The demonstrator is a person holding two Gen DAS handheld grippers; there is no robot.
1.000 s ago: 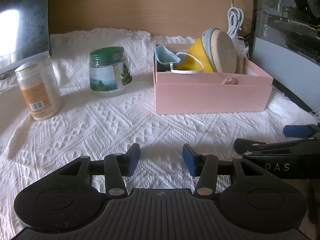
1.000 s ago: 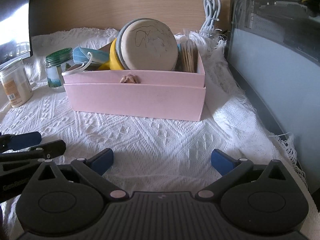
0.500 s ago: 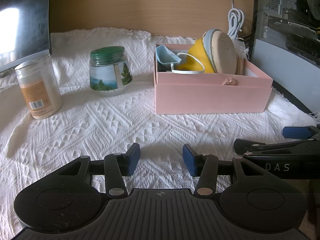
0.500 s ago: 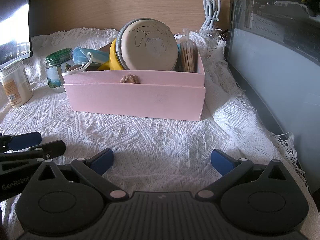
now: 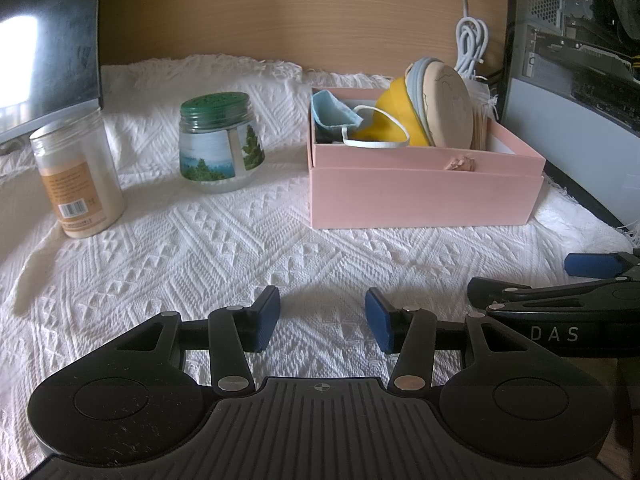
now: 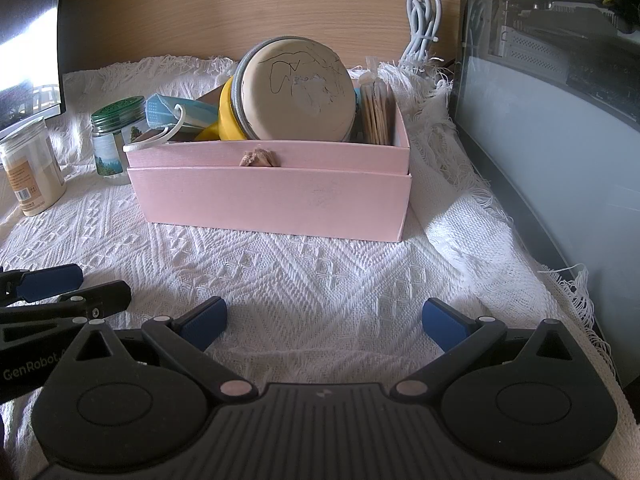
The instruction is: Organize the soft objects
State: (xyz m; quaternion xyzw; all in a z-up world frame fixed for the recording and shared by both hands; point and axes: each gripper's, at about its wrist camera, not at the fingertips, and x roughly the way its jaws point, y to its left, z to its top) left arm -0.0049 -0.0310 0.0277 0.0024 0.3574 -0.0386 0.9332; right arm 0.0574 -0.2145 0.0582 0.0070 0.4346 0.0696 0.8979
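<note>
box (image 6: pixel 272 200) pink | cloth (image 5: pixel 240 240) white, diamond weave | mask (image 5: pixel 334 114) blue | jar lid (image 5: pixel 214 108) green | tan scrap (image 6: pixel 258 158), maybe fabric

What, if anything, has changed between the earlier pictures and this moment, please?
Nothing has visibly changed. Both grippers, left and right, hover over the white cloth with jaws open and empty, as before. The pink box, its blue face mask and the two jars sit where they were.

A sunlit white woven cloth (image 5: pixel 200 248) lies before a wooden wall (image 5: pixel 280 12).
</note>
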